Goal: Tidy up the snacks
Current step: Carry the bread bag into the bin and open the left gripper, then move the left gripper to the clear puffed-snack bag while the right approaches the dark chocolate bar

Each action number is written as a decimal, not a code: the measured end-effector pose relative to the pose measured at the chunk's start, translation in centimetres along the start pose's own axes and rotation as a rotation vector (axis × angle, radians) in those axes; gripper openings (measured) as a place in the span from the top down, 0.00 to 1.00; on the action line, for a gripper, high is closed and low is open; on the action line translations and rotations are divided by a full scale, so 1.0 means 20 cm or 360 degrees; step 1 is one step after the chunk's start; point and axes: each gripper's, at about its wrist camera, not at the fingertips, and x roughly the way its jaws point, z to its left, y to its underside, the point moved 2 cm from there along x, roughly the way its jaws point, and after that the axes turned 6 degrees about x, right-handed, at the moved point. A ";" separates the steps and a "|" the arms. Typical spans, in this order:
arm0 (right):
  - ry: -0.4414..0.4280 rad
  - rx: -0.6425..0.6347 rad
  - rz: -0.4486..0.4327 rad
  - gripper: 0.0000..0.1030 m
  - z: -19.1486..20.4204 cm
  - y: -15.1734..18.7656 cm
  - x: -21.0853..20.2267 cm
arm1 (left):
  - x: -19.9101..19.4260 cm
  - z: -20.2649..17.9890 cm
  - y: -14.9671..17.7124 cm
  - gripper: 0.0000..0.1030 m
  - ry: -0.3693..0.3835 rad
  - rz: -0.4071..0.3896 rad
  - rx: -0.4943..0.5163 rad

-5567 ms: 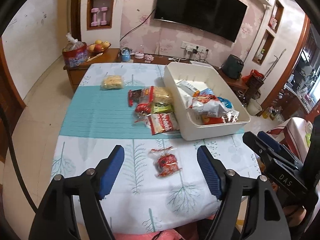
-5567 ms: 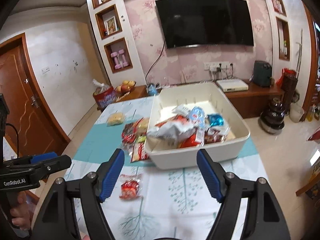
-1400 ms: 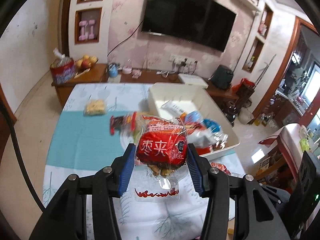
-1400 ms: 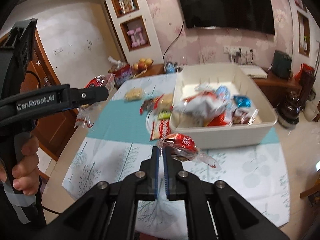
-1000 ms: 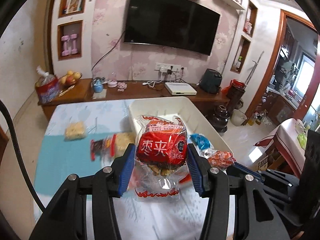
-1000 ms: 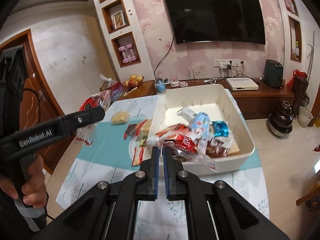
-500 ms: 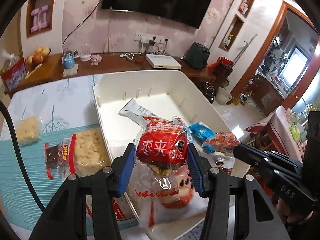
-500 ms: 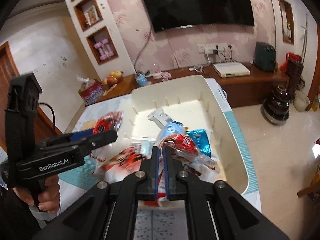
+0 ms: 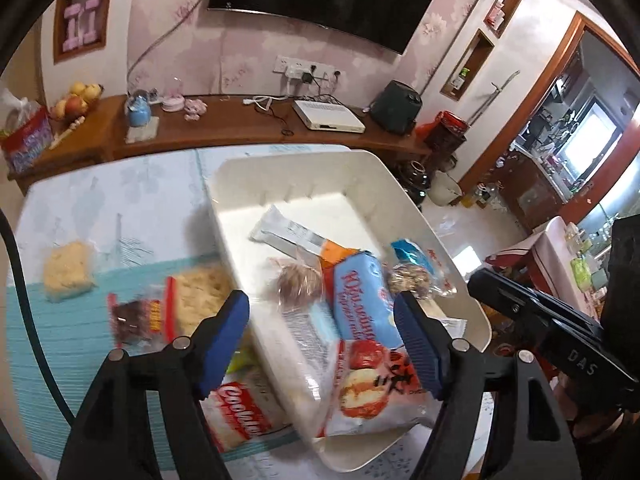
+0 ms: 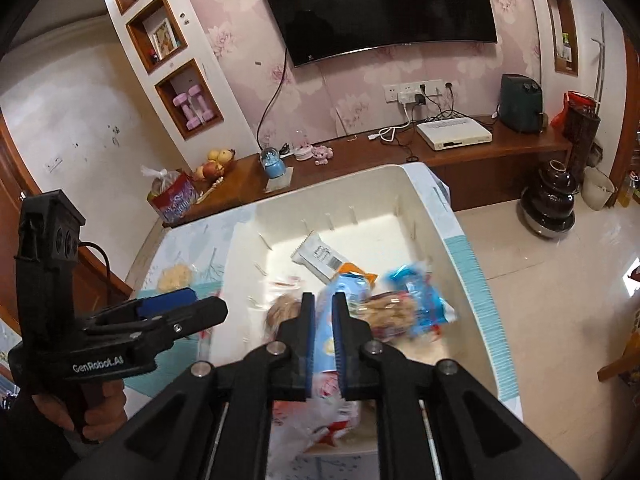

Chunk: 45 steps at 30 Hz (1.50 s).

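Note:
A white bin [image 9: 404, 200] [image 10: 436, 224] on the table holds several snack packets. My left gripper [image 9: 322, 318] is open and empty above the bin's near left wall. A blurred brown snack [image 9: 298, 286] [image 10: 280, 312] lies or falls in the bin below it. My right gripper [image 10: 324, 316] hovers over the bin with a narrow gap between its fingers and nothing in it. A second brown snack [image 9: 412, 278] [image 10: 390, 312] sits blurred just to its right, by a blue packet [image 10: 420, 296]. Snacks remain on the table: a red-and-yellow pack [image 9: 160, 312], a Coolulu pack [image 9: 244, 412], a yellow pack [image 9: 68, 276].
The table [image 9: 112, 200] has a pale cloth with a teal band. A wooden sideboard [image 9: 240, 124] behind it carries a fruit bowl, a blue globe and a white box. The right gripper's body [image 9: 560, 348] is at the bin's right side in the left wrist view.
Both grippers came over the bin and let go of their snacks. The left jaws opened wide; the right jaws parted slightly. The two snacks now show blurred inside the bin.

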 end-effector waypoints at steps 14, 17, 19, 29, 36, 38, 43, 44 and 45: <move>-0.0144 0.0052 0.0093 0.65 0.43 0.13 0.03 | -0.28 0.49 0.03 0.27 -0.0333 -0.0077 0.0082; -0.0114 0.0032 0.0097 0.58 0.54 0.15 0.06 | -0.31 0.59 0.03 0.23 -0.0392 -0.0072 0.0093; -0.0097 0.0015 0.0086 0.57 0.60 0.16 0.09 | -0.32 0.65 0.03 0.23 -0.0418 -0.0055 0.0118; 0.0018 -0.0067 0.0065 0.50 0.87 0.21 0.32 | -0.16 0.89 0.01 0.23 -0.0451 0.0159 0.0282; 0.0159 -0.0132 0.0157 0.40 0.97 0.28 0.58 | 0.03 1.02 0.01 0.23 -0.0448 0.0273 0.0441; 0.0187 -0.0190 0.0153 0.39 1.00 0.30 0.65 | 0.09 1.05 0.01 0.23 -0.0447 0.0290 0.0442; 0.0227 -0.0275 0.0189 0.39 1.03 0.34 0.79 | 0.19 1.11 0.03 0.23 -0.0459 0.0300 0.0425; 0.0232 -0.0290 0.0193 0.39 1.04 0.35 0.81 | 0.21 1.12 0.04 0.23 -0.0456 0.0305 0.0422; 0.0234 -0.0318 0.0194 0.39 1.05 0.35 0.84 | 0.22 1.13 0.04 0.23 -0.0458 0.0308 0.0416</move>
